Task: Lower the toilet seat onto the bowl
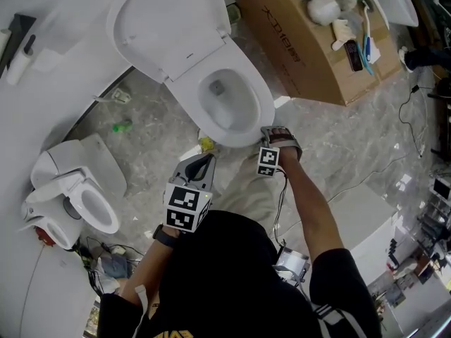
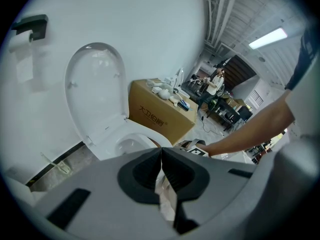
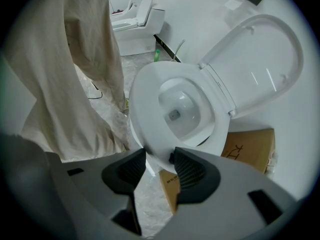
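Note:
A white toilet stands against the wall with its lid (image 1: 165,27) upright. The ring-shaped toilet seat (image 1: 262,108) lies low over the bowl (image 1: 224,94). In the right gripper view a thin dark gap shows under the seat (image 3: 145,99) beside the hinge side. My right gripper (image 1: 266,134) is at the seat's front edge. That edge sits between its pads, which press on it (image 3: 160,159). My left gripper (image 1: 208,159) hangs just left of the bowl's front, shut with nothing in it (image 2: 161,151). The lid (image 2: 97,89) and bowl rim (image 2: 135,139) show beyond it.
A cardboard box (image 1: 310,48) with toiletries on top stands right of the toilet. A smaller toilet (image 1: 77,196) sits on the floor at the left, with a green bottle (image 1: 122,127) near the wall. Cables run over the marble floor (image 1: 352,160). My beige trouser leg (image 3: 75,74) is close by.

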Demonstrator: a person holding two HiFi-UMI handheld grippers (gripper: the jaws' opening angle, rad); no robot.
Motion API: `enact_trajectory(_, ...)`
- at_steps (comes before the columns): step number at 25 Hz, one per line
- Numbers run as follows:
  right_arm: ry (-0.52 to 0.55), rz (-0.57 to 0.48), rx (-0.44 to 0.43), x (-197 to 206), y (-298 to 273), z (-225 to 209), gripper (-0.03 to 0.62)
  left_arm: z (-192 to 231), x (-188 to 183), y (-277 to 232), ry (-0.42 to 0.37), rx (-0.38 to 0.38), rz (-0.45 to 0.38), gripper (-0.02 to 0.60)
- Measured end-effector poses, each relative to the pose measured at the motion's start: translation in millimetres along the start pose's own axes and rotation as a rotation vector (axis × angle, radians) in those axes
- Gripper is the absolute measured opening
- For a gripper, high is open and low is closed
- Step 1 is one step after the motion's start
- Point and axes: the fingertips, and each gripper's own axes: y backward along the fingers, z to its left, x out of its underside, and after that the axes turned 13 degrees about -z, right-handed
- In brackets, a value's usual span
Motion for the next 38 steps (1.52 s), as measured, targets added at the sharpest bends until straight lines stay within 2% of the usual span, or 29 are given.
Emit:
enact_trajectory(9, -0.028, 0.016, 0.009, 6, -17, 11, 0.175, 16, 9, -1, 0.017, -0.04, 0.024, 0.012)
enact_trajectory(14, -0.054, 0.018, 0.004, 10, -29, 16, 0.175, 25, 8, -7, 0.052, -0.068, 0.01, 0.012)
enact_trajectory(26, -0.155, 0.031, -0.013, 16, -51, 30, 0.172, 25, 23, -21, 0.073, -0.062, 0.044, 0.012)
enact_trajectory(31, -0.203, 0.049, 0.004, 19, -59, 36, 0.166, 23, 29, -23, 0.121, -0.053, 0.064, 0.012)
enact_trajectory(38, -0.241, 0.061, -0.002, 22, -70, 40, 0.164, 17, 35, -27, 0.109, -0.036, 0.092, 0.012)
